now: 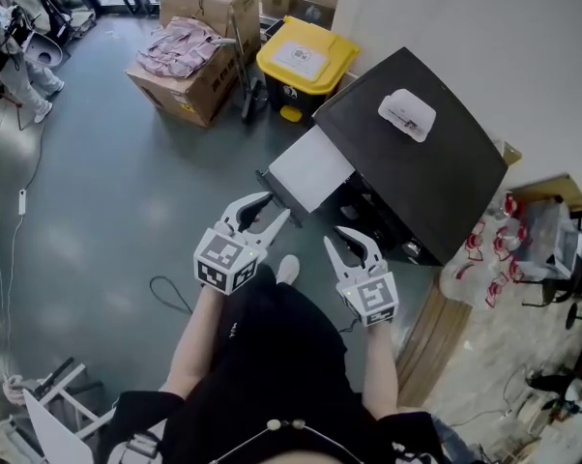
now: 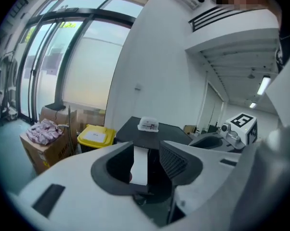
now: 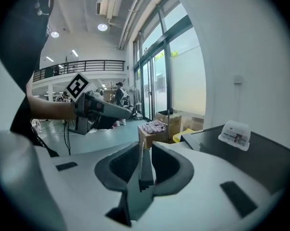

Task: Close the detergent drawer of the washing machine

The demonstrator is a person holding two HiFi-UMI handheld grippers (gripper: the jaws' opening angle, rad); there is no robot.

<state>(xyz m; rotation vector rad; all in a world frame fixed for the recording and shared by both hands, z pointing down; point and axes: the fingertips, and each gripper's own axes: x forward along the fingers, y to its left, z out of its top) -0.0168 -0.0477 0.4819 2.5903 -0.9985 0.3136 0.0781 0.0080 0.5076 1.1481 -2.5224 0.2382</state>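
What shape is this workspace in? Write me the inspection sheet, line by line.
Surface: grey floor; the black top of the washing machine carries one white packet.
Job's things: detergent drawer pulled out, not yet closed.
Clutter: yellow bin and a cardboard box holding pink cloth, both beside the machine.
Grippers: left gripper open, empty, tips near the drawer front, contact cannot be told; right gripper open, empty, apart from the drawer.
Cables: black cable looped on the floor by the person's leg.
Surroundings: glass wall; plastic bags to the machine's right.
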